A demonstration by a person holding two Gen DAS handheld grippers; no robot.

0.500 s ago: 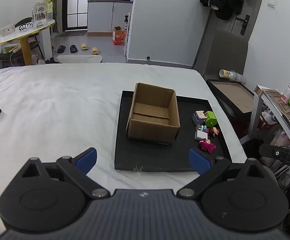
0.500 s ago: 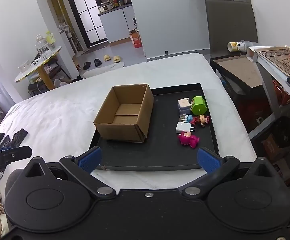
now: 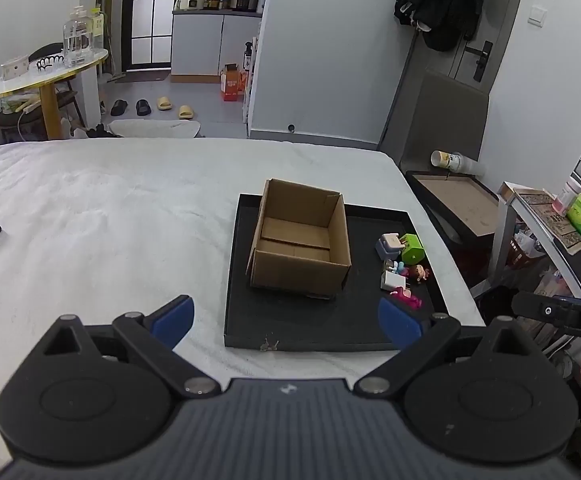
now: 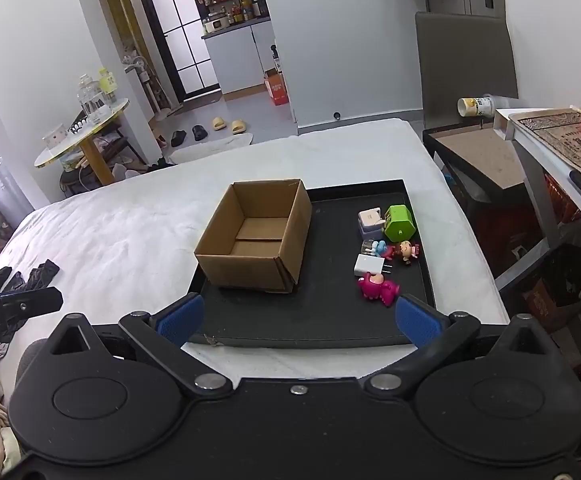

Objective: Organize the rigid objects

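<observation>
Toys and chargers lie in a loose cluster on the right part of the tray (image 4: 322, 332), well clear of both tongs. Leftmost on that black tray stands the box (image 4: 250, 236), open at the top and empty inside. To its right come the pink toy (image 4: 378, 287) nearest the tongs, the white plug (image 4: 368, 266) just beyond it, the small doll (image 4: 406, 251) beside a blue figure, then the grey-white charger (image 4: 370, 220) touching the green block (image 4: 399, 222) at the far end.

The left gripper (image 3: 286, 314) hangs over the bedsheet at the tray's near edge, jaws spread wide, holding nothing. The right gripper (image 4: 298, 318) sits likewise before the tray, jaws wide apart and empty.

By my reading, sorting has not begun: nothing is in the box, so the step in hand is the approach for a first pick. The pink toy lies closest to the right gripper; the next move likely calls for reaching forward and down, straddling it with the fingers, closing, then carrying it left over the box
</observation>
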